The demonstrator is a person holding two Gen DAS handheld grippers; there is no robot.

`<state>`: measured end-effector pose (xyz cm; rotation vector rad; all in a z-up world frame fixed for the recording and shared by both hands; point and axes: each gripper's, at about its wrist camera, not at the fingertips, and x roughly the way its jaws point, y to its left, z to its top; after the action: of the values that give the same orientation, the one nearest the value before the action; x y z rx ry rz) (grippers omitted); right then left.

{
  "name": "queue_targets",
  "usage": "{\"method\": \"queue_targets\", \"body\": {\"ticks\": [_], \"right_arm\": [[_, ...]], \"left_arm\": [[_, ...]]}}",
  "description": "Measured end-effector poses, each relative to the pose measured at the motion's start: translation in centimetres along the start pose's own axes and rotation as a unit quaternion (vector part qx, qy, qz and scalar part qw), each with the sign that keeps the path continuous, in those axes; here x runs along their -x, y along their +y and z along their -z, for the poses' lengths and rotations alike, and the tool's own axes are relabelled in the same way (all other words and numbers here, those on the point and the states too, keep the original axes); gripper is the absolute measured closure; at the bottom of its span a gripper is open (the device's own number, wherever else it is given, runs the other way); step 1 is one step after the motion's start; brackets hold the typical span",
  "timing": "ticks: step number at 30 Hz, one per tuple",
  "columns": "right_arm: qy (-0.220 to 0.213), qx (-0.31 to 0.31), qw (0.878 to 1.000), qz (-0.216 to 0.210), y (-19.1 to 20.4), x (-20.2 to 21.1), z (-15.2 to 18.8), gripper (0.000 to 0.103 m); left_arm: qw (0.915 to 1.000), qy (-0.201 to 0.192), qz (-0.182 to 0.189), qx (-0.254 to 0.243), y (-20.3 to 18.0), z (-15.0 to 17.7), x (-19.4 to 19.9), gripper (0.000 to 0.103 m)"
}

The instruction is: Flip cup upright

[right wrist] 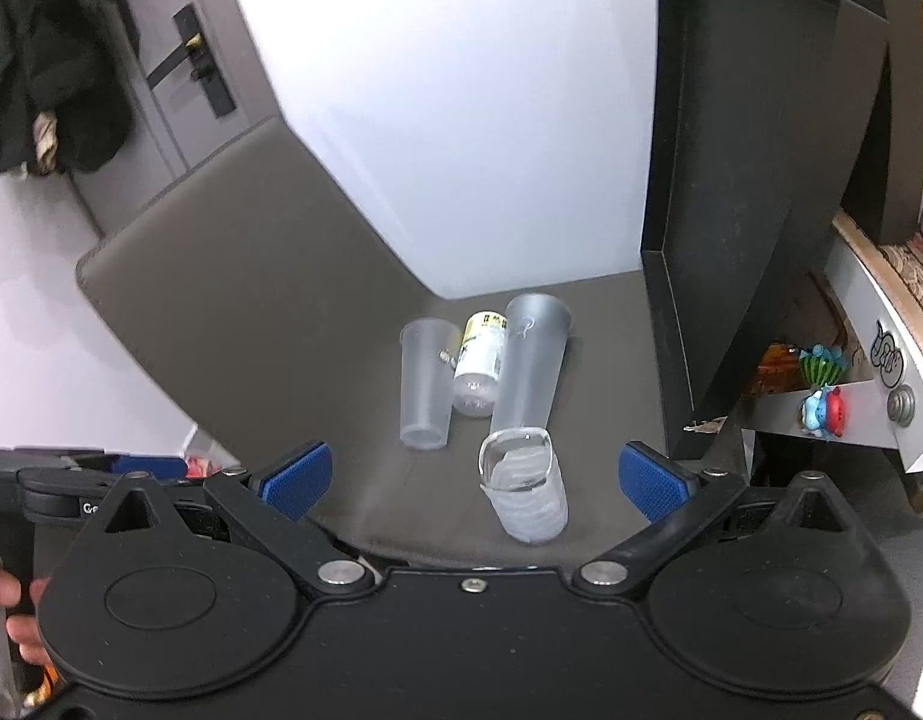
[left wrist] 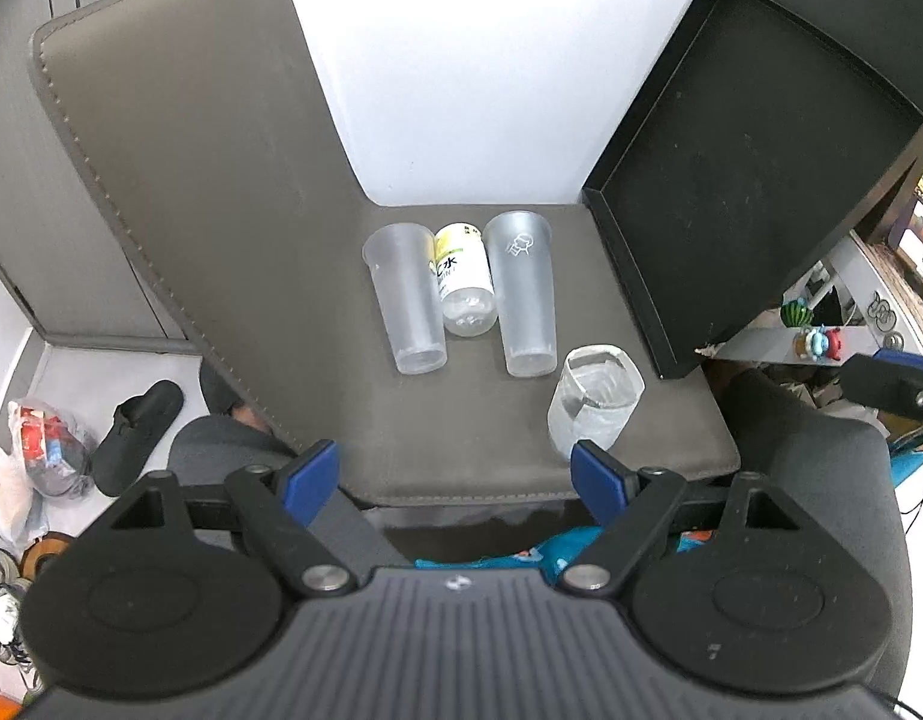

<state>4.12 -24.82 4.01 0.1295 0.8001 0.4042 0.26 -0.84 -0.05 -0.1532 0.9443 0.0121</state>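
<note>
- Lying on the grey worktop [left wrist: 521, 450]: two frosted plastic cups on their sides, rims toward the far wall, bases toward the cameras.
- Resting to the left, the shorter cup [left wrist: 407, 300]; to the right, the taller cup [left wrist: 524, 300], marked with a small white print near its rim.
- Wedged between the two cups, touching both as far as can be told: a small clear bottle [left wrist: 464, 282] with a yellow-and-white label, also on its side.
- Standing upright near the worktop's front edge, just beside the taller cup's base: a short clear glass [left wrist: 593, 405], mouth up.
- Leaning at the right against the wall: a black tray [left wrist: 761, 180], tilted on edge.
- Hovering over the front edge, well apart from the cups: left hand-held gripper [left wrist: 455, 477], blue pads spread wide, gripping nothing.
- Hanging likewise short of the cups: right hand-held gripper [right wrist: 473, 477], jaws wide apart, nothing held, short glass in view between the pads.
</note>
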Motion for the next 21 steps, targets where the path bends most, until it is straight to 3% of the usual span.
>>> {"method": "queue_targets", "body": {"ticks": [21], "right_arm": [[0.022, 0.019, 1.000, -0.011, 1.9, 1.5, 1.1, 0.000]], "left_arm": [[0.9997, -0.023, 0.007, -0.008, 0.2, 1.9, 2.4, 0.020]]}}
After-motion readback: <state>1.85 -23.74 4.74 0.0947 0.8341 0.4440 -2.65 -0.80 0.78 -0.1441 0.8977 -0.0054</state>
